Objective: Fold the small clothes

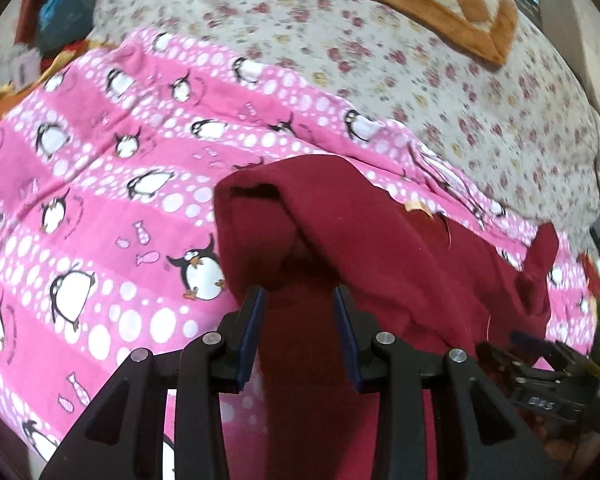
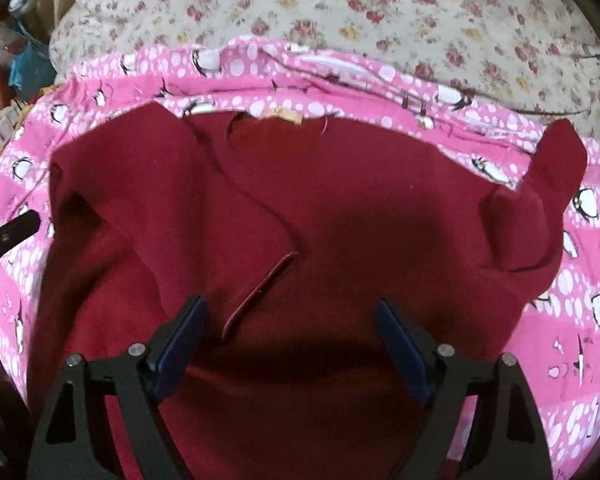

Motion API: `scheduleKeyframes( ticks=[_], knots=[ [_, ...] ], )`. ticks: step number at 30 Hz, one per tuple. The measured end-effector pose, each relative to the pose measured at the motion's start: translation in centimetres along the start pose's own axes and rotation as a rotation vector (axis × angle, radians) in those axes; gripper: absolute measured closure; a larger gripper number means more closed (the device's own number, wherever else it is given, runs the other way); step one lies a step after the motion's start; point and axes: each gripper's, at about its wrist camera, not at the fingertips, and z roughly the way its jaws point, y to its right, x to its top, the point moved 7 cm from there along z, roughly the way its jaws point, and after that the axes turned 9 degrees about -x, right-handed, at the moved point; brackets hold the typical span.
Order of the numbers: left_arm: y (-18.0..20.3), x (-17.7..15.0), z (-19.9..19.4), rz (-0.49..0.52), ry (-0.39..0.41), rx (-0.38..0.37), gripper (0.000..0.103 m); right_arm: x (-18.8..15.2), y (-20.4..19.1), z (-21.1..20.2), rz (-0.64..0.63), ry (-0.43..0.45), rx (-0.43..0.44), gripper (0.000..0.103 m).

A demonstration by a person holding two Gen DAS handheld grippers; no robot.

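Note:
A small dark red garment [image 2: 340,208] lies on a pink penguin-print blanket [image 2: 572,320], collar and tan label at the far edge, one sleeve sticking up at the right. Its left sleeve [image 1: 268,224] is folded over the body. My left gripper [image 1: 299,294] is open, its jaws on either side of red cloth, with the sleeve cuff just ahead. My right gripper [image 2: 292,308] is open wide and empty, low over the garment's near part beside a folded hem edge [image 2: 260,288]. The right gripper also shows at the lower right of the left wrist view [image 1: 540,376].
The pink blanket [image 1: 100,184] lies on a floral bedsheet [image 1: 440,92]. An orange checked cushion [image 1: 432,4] lies at the far side. Clutter [image 2: 24,52] sits off the bed's left edge. The left gripper's finger [image 2: 8,232] shows at the left.

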Motion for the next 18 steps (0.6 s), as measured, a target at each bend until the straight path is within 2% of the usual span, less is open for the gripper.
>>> scheduleKeyframes(
  ticks=[5, 9, 10, 12, 13, 14, 16, 18],
  knots=[
    [-1.2, -0.1, 0.3, -0.042, 0.001, 0.027, 0.089, 1.6, 1.6, -0.8, 0.078, 0.031, 0.023, 0.014],
    [-2.1, -0.4, 0.7, -0.072, -0.007, 0.046, 0.089, 1.9, 0.0, 1.8, 0.03, -0.009, 0.033, 0.014],
    [-2.3, -0.5, 0.7, -0.075, -0.008, 0.052, 0.089, 1.6, -0.7, 2.6, -0.001, -0.016, 0.027, 0.019],
    [-2.7, -0.5, 0.8, -0.082, -0.008, 0.066, 0.089, 1.4, -1.7, 2.6, -0.065, 0.046, 0.007, 0.044],
    [-2.9, -0.6, 0.8, -0.086, -0.007, 0.073, 0.089, 1.4, -2.2, 2.2, -0.085, 0.071, 0.023, 0.072],
    [-3.0, -0.6, 0.8, -0.088, -0.007, 0.078, 0.089, 1.4, -2.1, 2.0, -0.084, 0.081, -0.005, 0.084],
    [-3.3, -0.7, 0.9, -0.094, -0.01, 0.085, 0.089, 1.6, -1.9, 1.4, -0.076, 0.098, 0.018, 0.096],
    [-3.3, -0.8, 1.0, -0.098, -0.014, 0.083, 0.089, 1.8, -1.1, 0.7, -0.049, 0.102, 0.044, 0.097]
  ],
)
